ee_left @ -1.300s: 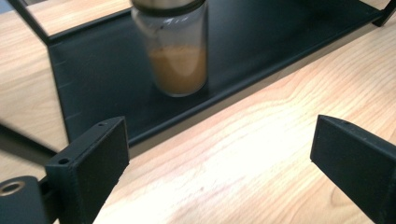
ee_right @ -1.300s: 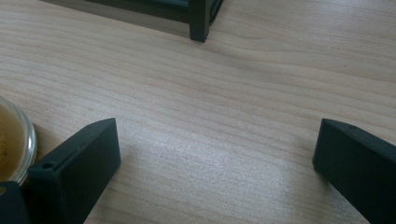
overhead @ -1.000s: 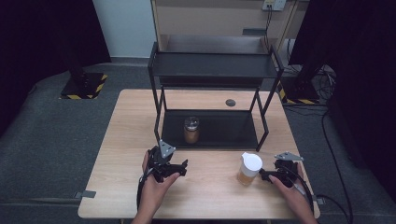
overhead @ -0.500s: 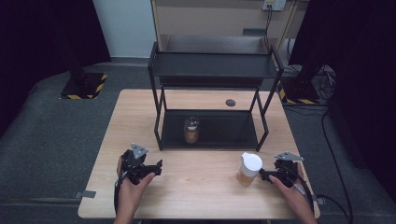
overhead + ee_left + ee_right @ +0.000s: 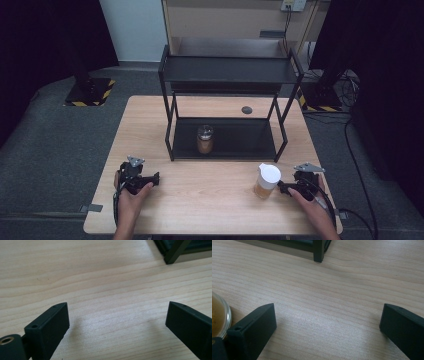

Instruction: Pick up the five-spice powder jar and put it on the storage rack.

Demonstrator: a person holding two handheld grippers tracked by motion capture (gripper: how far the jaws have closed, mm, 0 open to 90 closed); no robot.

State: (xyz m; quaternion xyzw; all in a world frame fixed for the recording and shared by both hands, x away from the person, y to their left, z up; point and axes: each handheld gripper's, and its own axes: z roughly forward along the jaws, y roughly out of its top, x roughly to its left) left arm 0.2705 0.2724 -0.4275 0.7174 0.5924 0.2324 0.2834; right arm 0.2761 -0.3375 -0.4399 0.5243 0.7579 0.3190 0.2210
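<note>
On the pale wooden table point(image 5: 210, 195), near its front right corner, stands a small clear glass jar with a white lid and amber filling point(image 5: 266, 181), just beside the right gripper point(image 5: 285, 188). That gripper's jaws stand wide apart with only bare wood between them; in the right gripper view the jar's rounded glass wall point(image 5: 219, 315) sits outside the left jaw, close to it but not gripped. The left gripper point(image 5: 152, 178), near the front left edge, also has its jaws spread wide over bare table, well apart from the jar.

The jar probably handles as stiff, smooth and breakable, with some weight from its filling. Glass is slippery, so a hold across the body below the lid, squeezed squarely, seems safer than pinching the lid, which could come loose.

A second jar with a dark lid point(image 5: 205, 139) stands on the lower shelf of the black metal two-tier rack point(image 5: 227, 70). What either jar contains is hard to make out, and the white-lidded jar is cut off at the frame edge in the right gripper view. A small dark disc point(image 5: 246, 109) lies behind the rack; its nature is unclear.
</note>
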